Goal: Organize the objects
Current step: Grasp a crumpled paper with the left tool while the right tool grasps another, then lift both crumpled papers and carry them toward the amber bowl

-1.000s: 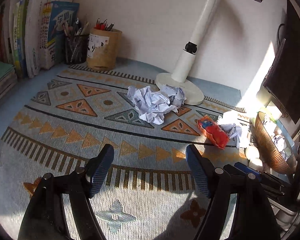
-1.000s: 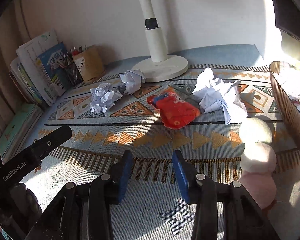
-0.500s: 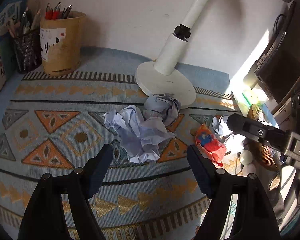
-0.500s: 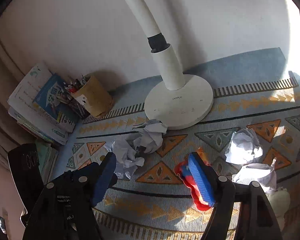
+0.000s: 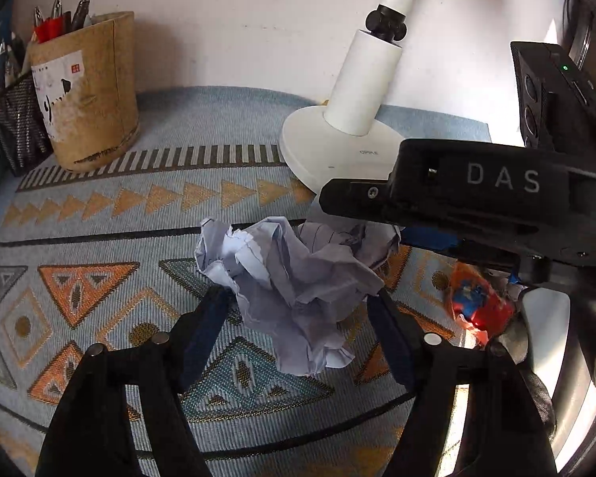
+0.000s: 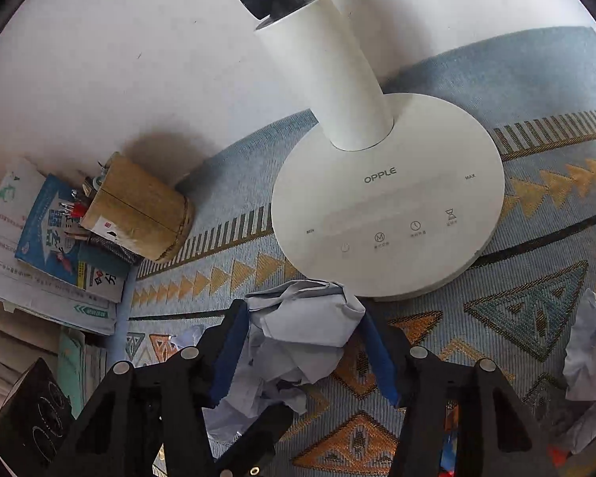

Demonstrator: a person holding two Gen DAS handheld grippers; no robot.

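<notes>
Left tool (image 5: 298, 310): jaws closing around a crumpled ball of pale lilac paper (image 5: 290, 278), pads at its sides; firm contact cannot be told. Right tool (image 6: 304, 342): jaws closing around a second crumpled pale paper ball (image 6: 302, 318), which lies just beside the round white lamp base (image 6: 389, 206) on the patterned blue-and-orange woven mat (image 5: 99, 238) covering the bench. A red plastic wrapper (image 5: 476, 306) lies near the first ball. A tan cylindrical pen holder (image 5: 87, 91) stands by the wall.
</notes>
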